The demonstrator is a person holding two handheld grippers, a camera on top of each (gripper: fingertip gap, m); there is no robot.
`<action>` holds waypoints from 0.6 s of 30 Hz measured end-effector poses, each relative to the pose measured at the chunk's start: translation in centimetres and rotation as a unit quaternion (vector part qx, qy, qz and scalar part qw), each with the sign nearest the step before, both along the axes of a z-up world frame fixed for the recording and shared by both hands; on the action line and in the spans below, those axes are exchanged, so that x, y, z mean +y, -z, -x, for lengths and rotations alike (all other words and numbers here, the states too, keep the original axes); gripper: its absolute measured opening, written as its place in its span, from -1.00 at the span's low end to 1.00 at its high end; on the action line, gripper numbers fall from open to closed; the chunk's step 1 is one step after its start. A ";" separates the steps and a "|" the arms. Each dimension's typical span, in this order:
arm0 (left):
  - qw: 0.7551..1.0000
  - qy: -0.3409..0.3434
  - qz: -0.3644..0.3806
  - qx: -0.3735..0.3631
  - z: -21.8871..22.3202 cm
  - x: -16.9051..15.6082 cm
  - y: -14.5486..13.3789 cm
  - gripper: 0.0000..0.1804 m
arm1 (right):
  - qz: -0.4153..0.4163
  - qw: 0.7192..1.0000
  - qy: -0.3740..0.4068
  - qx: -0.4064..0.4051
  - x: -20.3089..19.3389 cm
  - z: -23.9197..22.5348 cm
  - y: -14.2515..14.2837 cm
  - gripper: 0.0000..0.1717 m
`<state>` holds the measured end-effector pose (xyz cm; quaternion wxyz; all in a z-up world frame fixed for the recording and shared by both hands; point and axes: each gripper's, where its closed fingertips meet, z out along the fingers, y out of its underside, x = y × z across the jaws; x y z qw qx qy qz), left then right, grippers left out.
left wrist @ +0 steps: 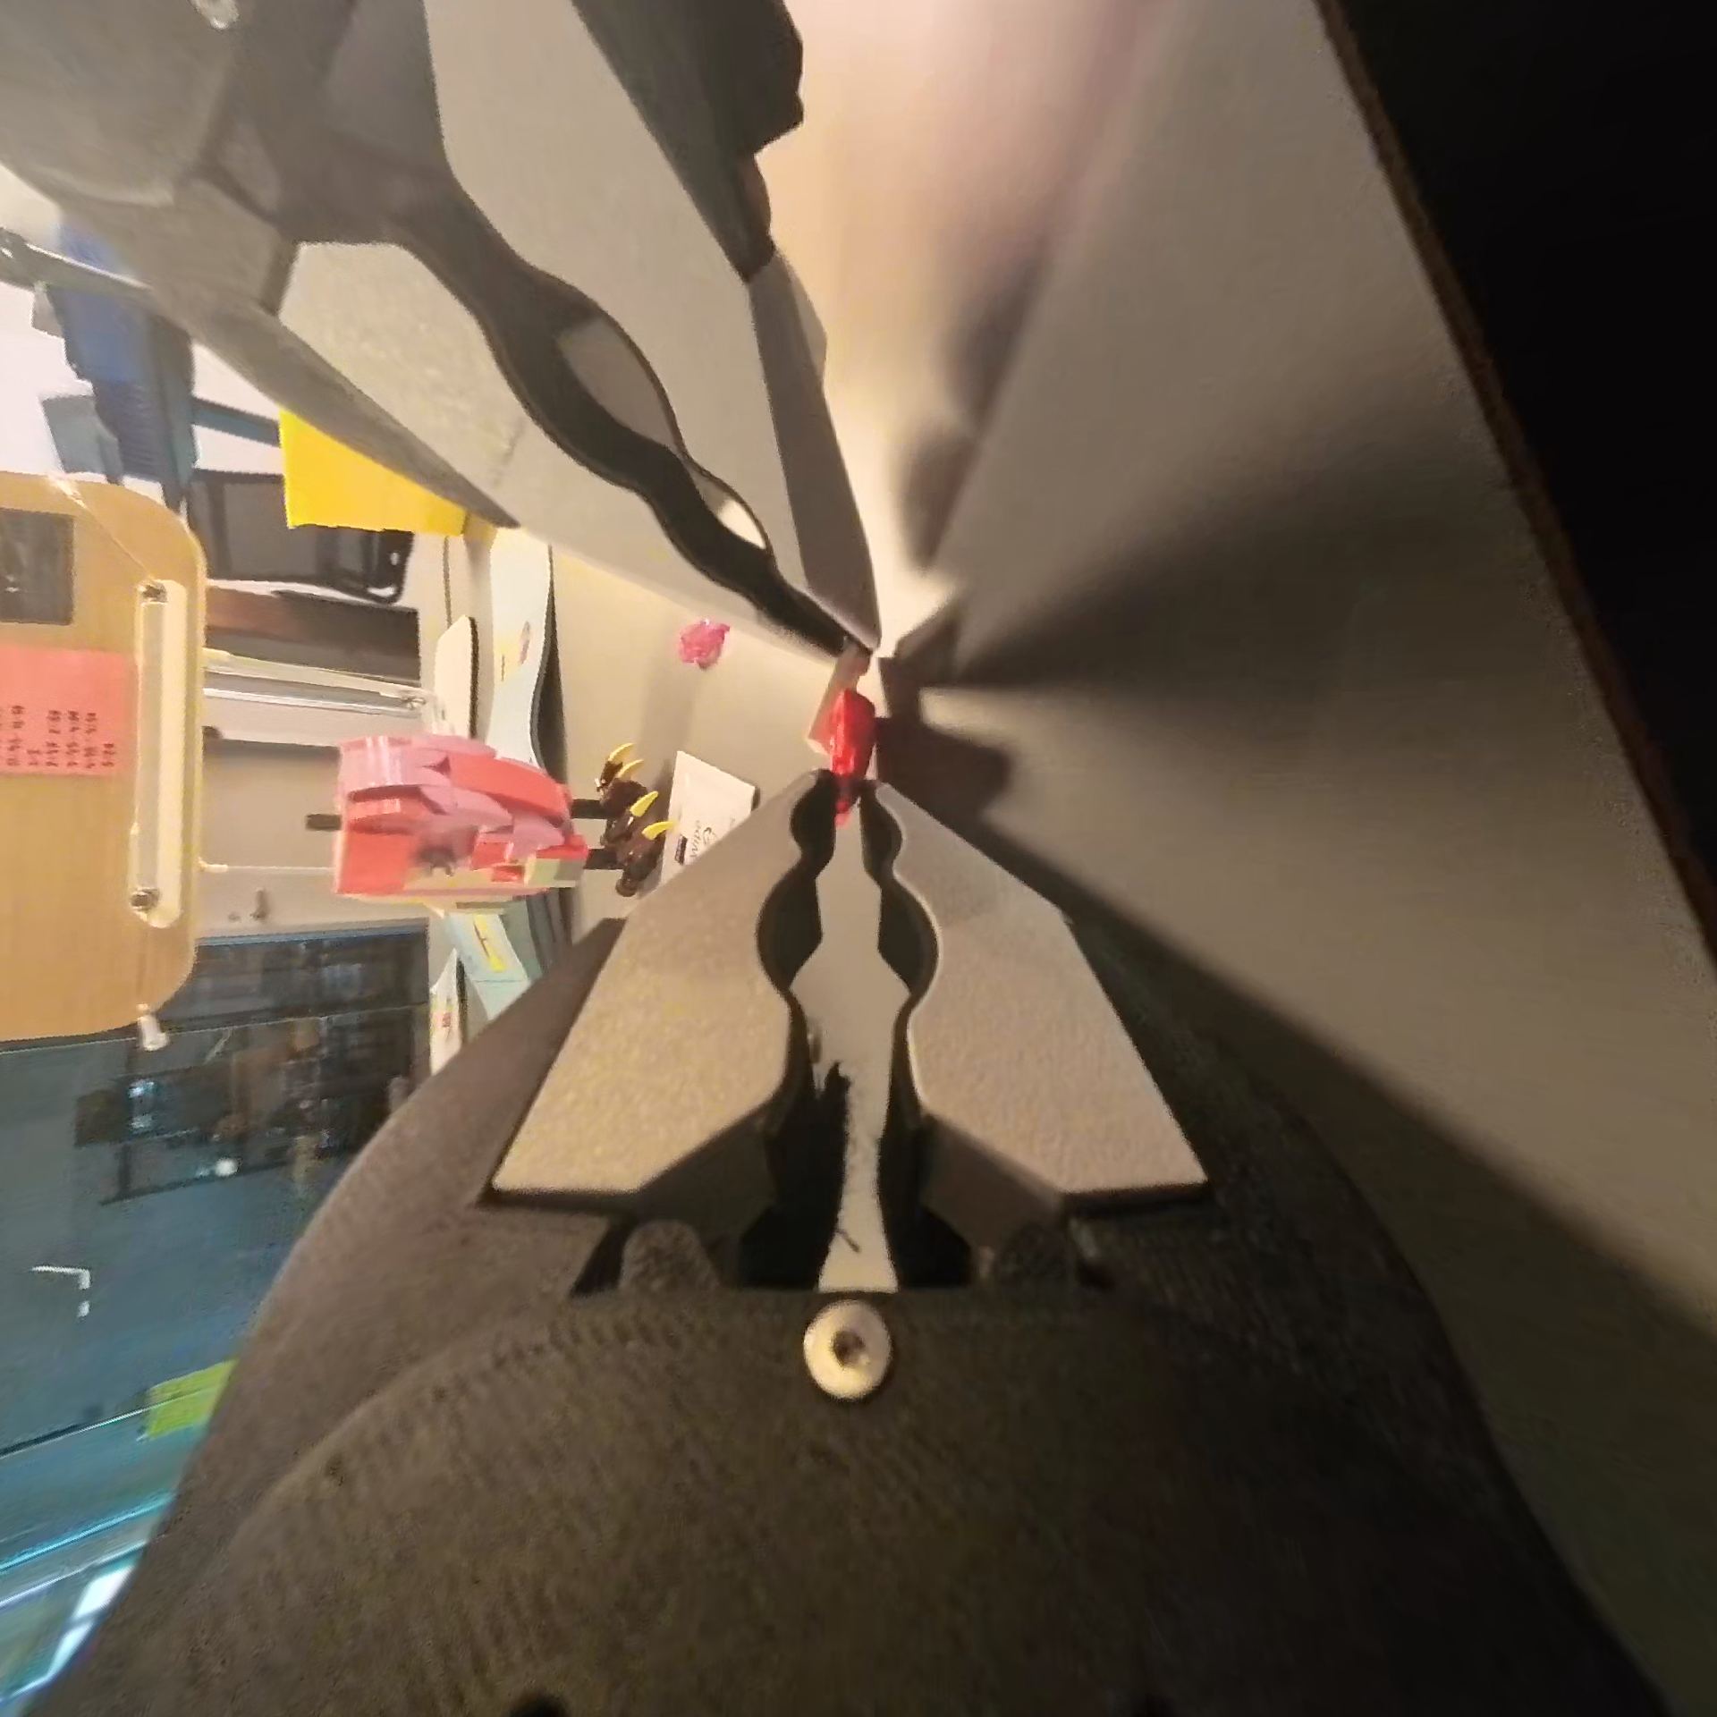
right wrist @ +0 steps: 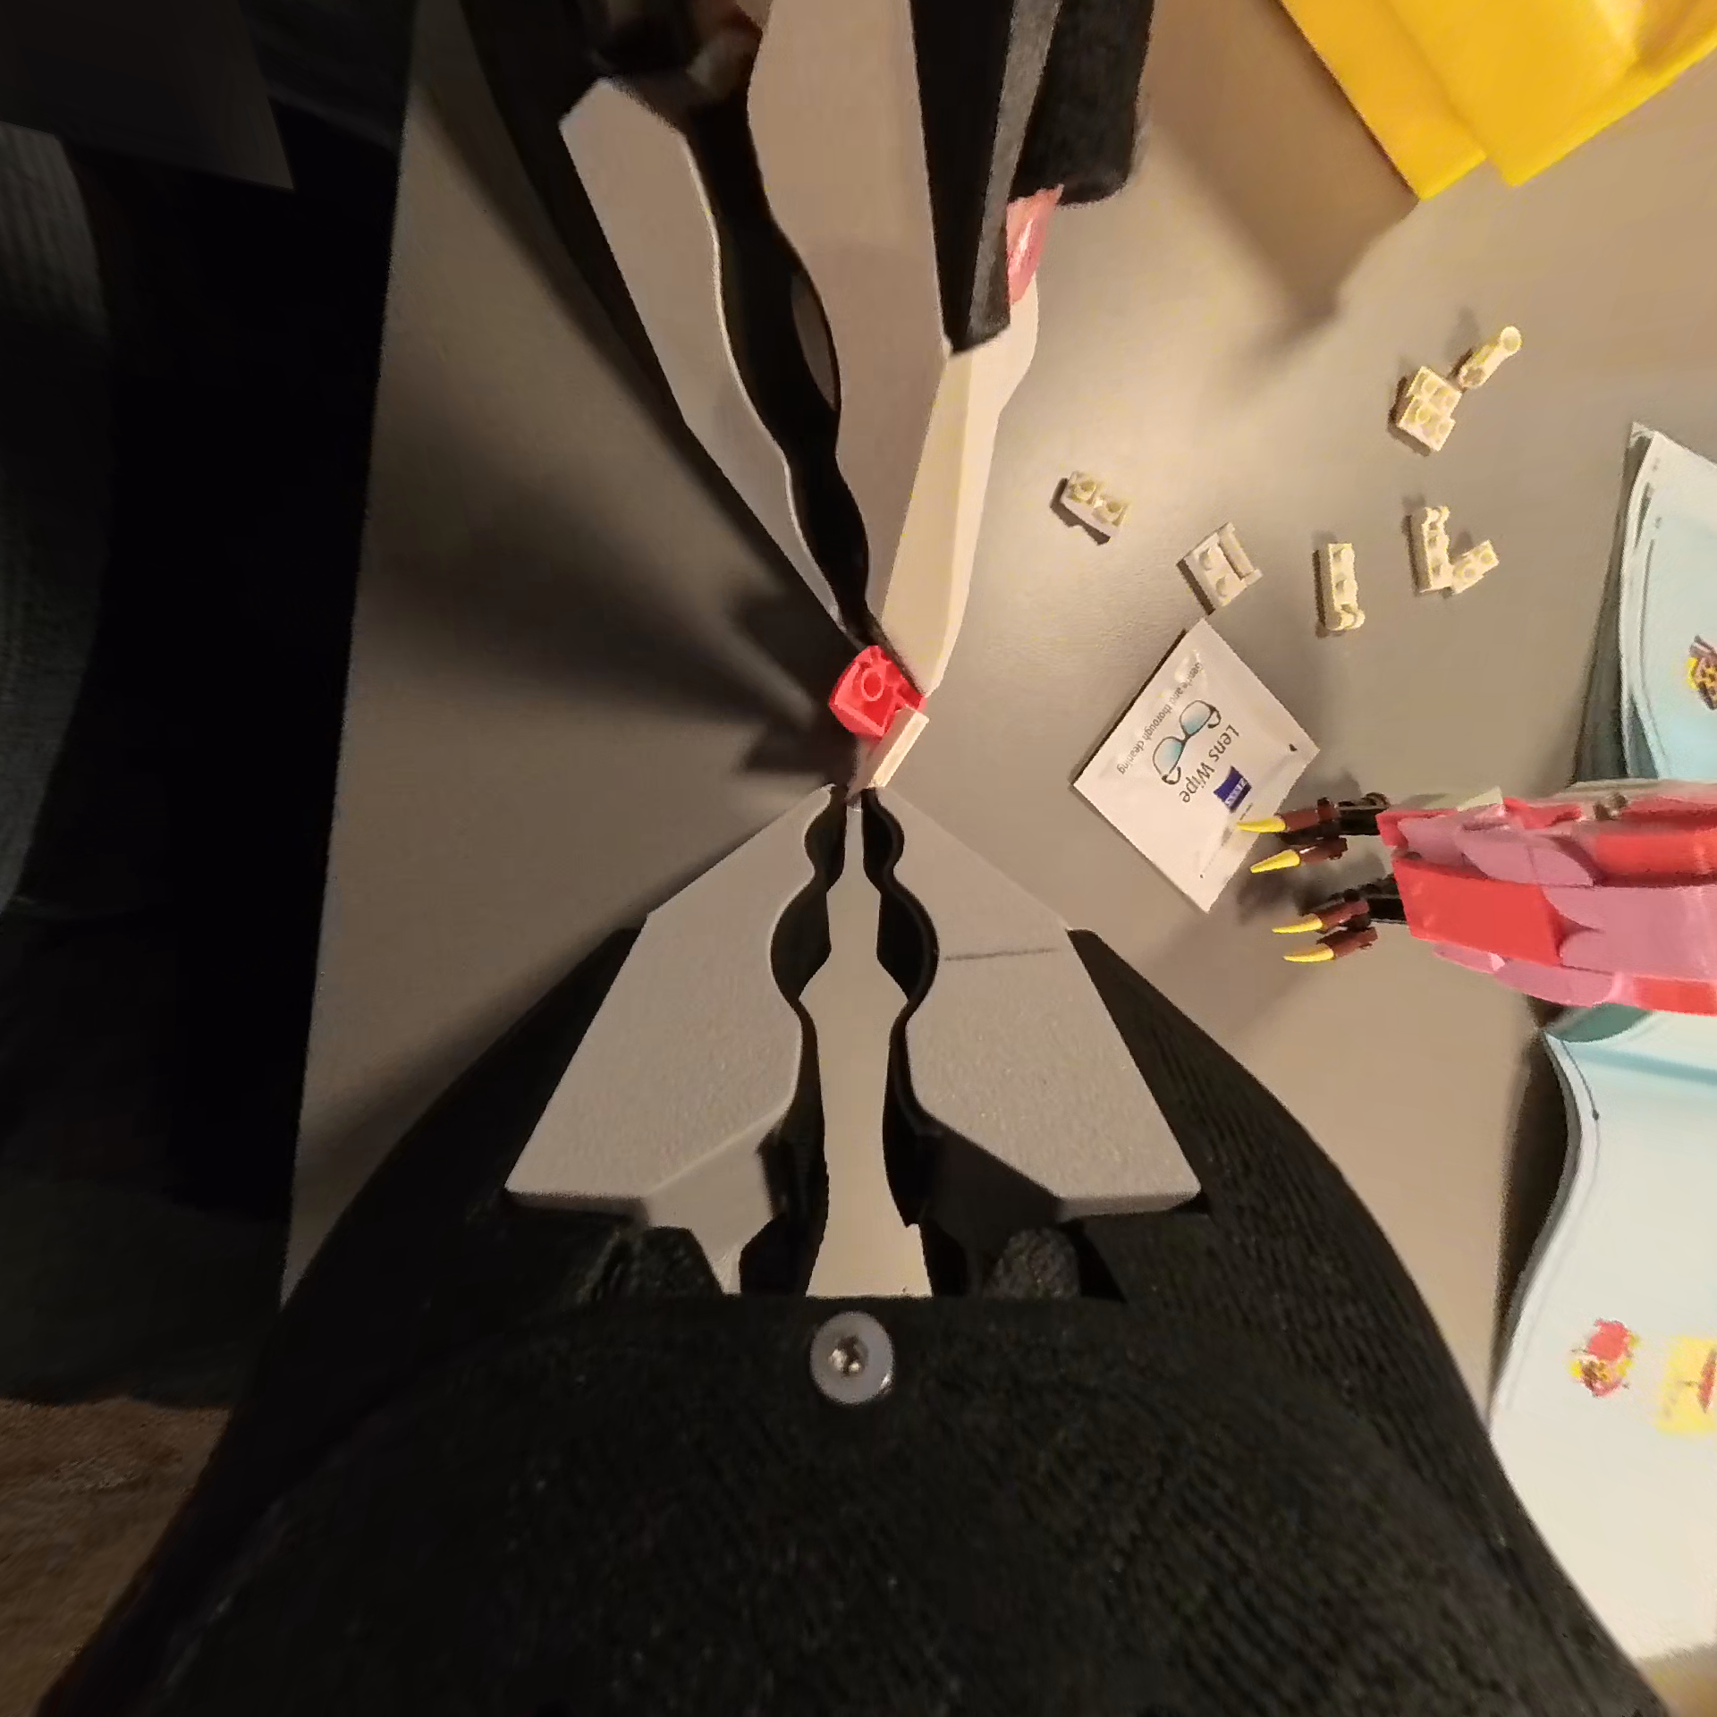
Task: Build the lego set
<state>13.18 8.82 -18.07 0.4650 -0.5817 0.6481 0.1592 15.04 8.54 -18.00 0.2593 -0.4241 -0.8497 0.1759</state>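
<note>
The left gripper (left wrist: 844, 797) is pinching the red brick (left wrist: 850, 734) while the right gripper (right wrist: 853, 797) is pinching the white plate (right wrist: 899, 743) touching it, wanting square, gentle alignment.

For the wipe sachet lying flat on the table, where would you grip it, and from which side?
The sachet lies flat and thin on the table, so a pinch from straight above would probably find nothing to close on. Its near-left corner and left edges are clear; the far-right side sits under the model's claws. I'd slide a finger under the clear corner, coming in low.
</note>
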 end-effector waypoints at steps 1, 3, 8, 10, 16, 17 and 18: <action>1.000 0.000 0.011 -0.006 0.0 0.0 0.0 -0.96 | 0.011 1.000 -0.001 0.000 0.0 0.0 0.0 -0.99; 0.999 -0.001 0.039 -0.021 -0.1 0.0 0.0 -0.96 | 0.037 0.999 -0.002 -0.005 0.2 0.0 0.0 -0.99; 0.978 0.011 0.198 -0.065 -0.3 -0.5 0.2 -0.96 | 0.140 0.989 0.004 -0.045 0.3 -0.2 0.1 -0.99; 0.959 0.005 0.274 -0.076 -0.3 -0.6 0.3 -0.96 | 0.181 0.981 0.007 -0.063 0.2 -0.2 0.1 -0.99; 0.911 0.000 0.407 -0.068 0.1 -0.7 0.4 -0.96 | 0.225 0.968 0.033 -0.109 0.7 0.1 0.1 -0.99; 0.909 -0.001 0.413 -0.064 0.1 -0.7 0.3 -0.96 | 0.225 0.967 0.038 -0.110 0.9 0.2 0.1 -0.99; 0.908 0.000 0.414 -0.060 0.2 -0.6 0.4 -0.96 | 0.223 0.968 0.041 -0.110 1.0 0.2 0.1 -0.99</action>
